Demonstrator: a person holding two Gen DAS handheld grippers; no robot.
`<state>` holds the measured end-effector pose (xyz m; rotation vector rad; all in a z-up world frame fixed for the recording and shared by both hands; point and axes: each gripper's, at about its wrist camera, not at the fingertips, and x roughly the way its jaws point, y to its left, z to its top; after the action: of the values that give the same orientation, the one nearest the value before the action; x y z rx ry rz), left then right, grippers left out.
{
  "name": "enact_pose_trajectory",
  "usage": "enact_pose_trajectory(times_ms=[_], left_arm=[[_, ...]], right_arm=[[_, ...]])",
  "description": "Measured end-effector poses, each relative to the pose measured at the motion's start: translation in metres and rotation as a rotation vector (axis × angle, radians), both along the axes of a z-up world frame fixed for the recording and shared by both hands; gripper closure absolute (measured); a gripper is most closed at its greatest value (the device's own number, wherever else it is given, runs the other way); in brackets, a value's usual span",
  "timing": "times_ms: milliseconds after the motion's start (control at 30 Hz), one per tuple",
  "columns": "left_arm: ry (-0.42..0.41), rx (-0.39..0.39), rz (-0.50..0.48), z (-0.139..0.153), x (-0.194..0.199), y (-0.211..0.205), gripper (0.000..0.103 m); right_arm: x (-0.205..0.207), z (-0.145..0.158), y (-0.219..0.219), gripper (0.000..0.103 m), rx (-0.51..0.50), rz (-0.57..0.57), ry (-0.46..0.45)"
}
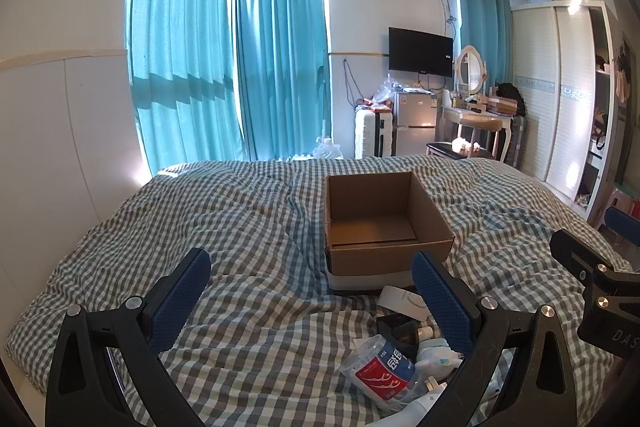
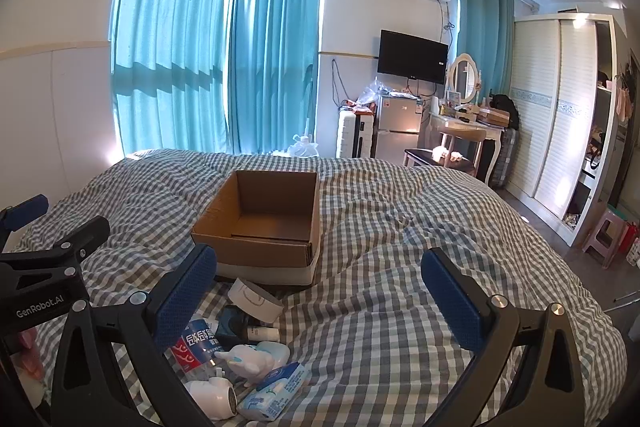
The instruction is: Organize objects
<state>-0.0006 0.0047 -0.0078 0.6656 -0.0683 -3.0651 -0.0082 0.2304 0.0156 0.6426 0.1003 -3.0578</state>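
The left tongs (image 1: 310, 301) hang wide open above the checked bed cover (image 1: 248, 219), with nothing between their blue pads (image 1: 184, 301). The right tongs (image 2: 318, 299) are spread just as wide and also hold nothing; in the left wrist view part of their black frame shows at the right edge, and in the right wrist view the left tongs' frame shows at the left edge, so the two hover side by side over the near end of the bed.

An open cardboard box (image 2: 260, 223) sits on the cover beyond both tongs, roughly in the middle of the bed, its inside bare. Just near of the box lies a small heap of things to sort. A white curved piece (image 2: 254, 301) lies closest to the box, almost touching its near wall. Nearer still come a dark blue and black item (image 2: 232, 323), a small white tube (image 2: 262, 333) beside it, and a clear plastic bottle (image 2: 196, 347) with a red and blue label, lying on its side. A white and pale blue toy figure (image 2: 256, 357) rests at the bottle's right, a blue and white tissue pack (image 2: 274, 393) lies nearest on the right of the heap, and a white rounded gadget (image 2: 214, 397) sits to its left.

Beyond the bed hang teal curtains (image 2: 224, 59); a wall television (image 2: 412, 57), a small fridge (image 2: 398, 129) and a white wardrobe (image 2: 552, 131) stand at the far right.
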Motion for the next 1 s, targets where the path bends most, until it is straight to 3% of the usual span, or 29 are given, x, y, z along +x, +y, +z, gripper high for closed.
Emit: enact_pose_trajectory(times_ms=[800,1000], left_arm=[[0.0,0.019,-0.016,0.012,0.019,0.0,0.0],[-0.046,0.001,-0.019,0.008,0.02,-0.001,0.0]], right_arm=[[0.028,0.024,-0.006,0.0,0.005,0.031,0.05],[0.032,0.021,-0.006,0.0,0.012,0.046,0.034]])
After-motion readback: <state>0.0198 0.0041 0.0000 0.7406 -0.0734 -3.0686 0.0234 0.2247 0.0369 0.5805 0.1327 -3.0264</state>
